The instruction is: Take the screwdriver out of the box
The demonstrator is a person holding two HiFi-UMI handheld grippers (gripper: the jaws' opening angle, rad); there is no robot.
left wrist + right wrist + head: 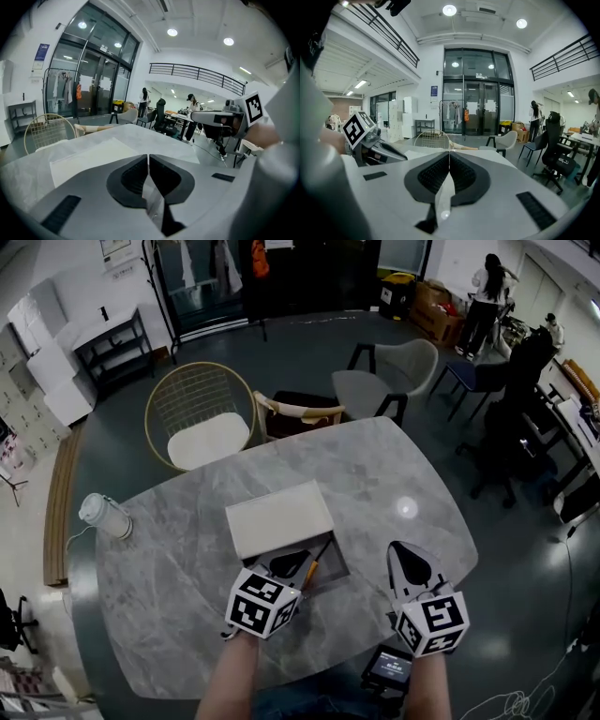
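Note:
A flat box (334, 575) lies mid-table on the grey marble table (178, 568). Its white lid (279, 517) covers the far part, and the near part is open and dark. In the open part lies the screwdriver (313, 568), orange handle near, dark shaft pointing away. My left gripper (296, 562) is shut and empty, its tip over the open part just left of the screwdriver. In the left gripper view, the left gripper (148, 157) shows jaws pressed together before the lid (84, 157). My right gripper (403, 551) is shut and empty, right of the box; the right gripper (449, 153) shows its jaws meeting.
A white jar-like appliance (104, 515) with a cord stands at the table's left edge. A small screen device (387, 667) sits at the near edge. A wire chair (199, 414) and two more chairs (384, 381) stand beyond the table. A person (486, 296) is far back right.

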